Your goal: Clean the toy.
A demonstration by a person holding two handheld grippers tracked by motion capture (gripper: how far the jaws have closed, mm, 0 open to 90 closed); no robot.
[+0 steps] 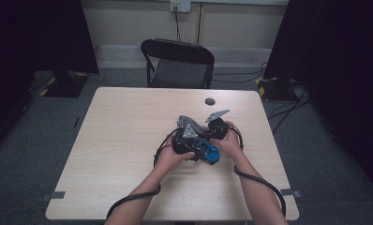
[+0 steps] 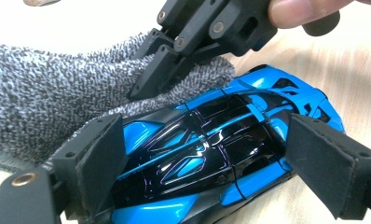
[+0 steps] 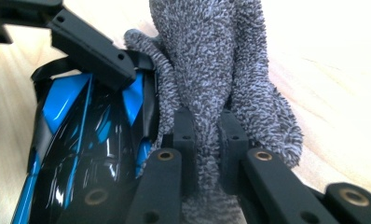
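1. Left claw (image 2: 197,163) grips the blue toy car (image 2: 211,154) by its sides, mid-worktop (image 1: 128,140).
2. Right claw (image 3: 207,135) pinches the grey cloth (image 3: 221,70) against the car.
3. Wiping looks underway, unfinished.

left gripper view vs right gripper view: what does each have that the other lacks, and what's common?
Left gripper view alone: the left gripper straddling the toy car's roof with both pads at its sides, plus a fingertip at the top edge. Right gripper view alone: the right gripper seen along its own jaws, shut on a fold of the grey cloth. Both share: the blue-and-black car, the cloth against it, the wooden table.
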